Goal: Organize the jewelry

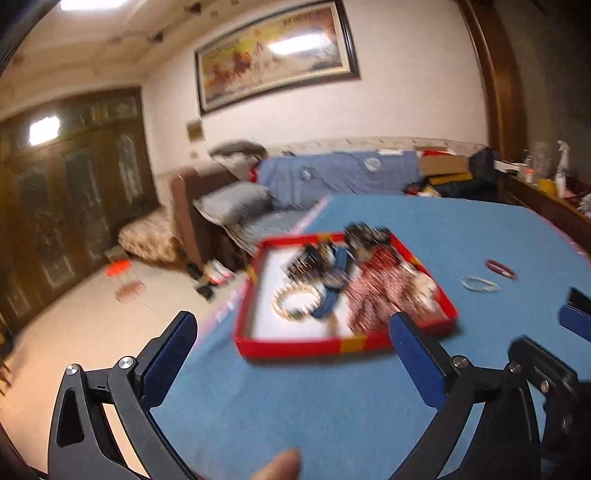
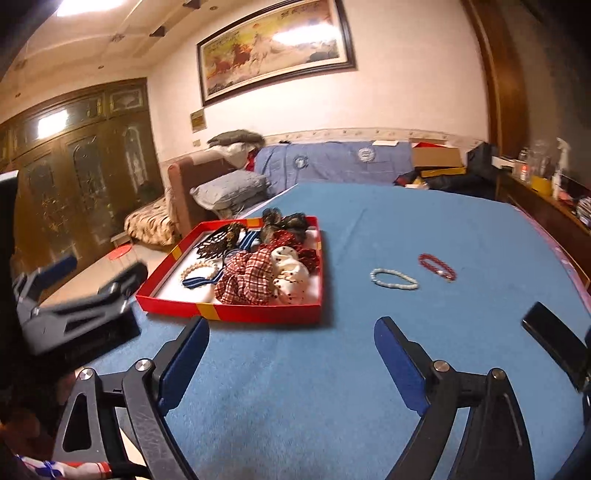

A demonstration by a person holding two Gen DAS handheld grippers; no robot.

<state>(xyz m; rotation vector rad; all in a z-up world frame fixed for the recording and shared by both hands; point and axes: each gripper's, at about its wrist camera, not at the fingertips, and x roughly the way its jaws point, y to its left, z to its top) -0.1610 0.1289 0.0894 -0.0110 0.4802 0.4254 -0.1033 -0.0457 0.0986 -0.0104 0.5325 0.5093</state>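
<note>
both tools wide and empty above the blue desk

the left tool (image 1: 291, 343) and right tool (image 2: 291, 343) stand spread wide, nothing between their blue pads. beyond them the red tray (image 2: 236, 310) sits on the desk (image 2: 295, 387), holding scrunchies, a pearl bracelet (image 2: 197, 269) and a striped band. right of it, well apart, lie a white bead bracelet (image 2: 393, 278) and a red bead bracelet (image 2: 437, 266).

White wall (image 2: 406, 92) with a framed horse painting (image 2: 275, 48); dark carved wooden cabinets (image 2: 85, 155) on the left; brown sofa (image 2: 192, 173) with grey pillow (image 2: 231, 192) and blue cover (image 2: 332, 162); pale tiled floor (image 1: 92, 314); ceiling light (image 2: 88, 7) on; cluttered side shelf (image 2: 546, 188) on the right.
</note>
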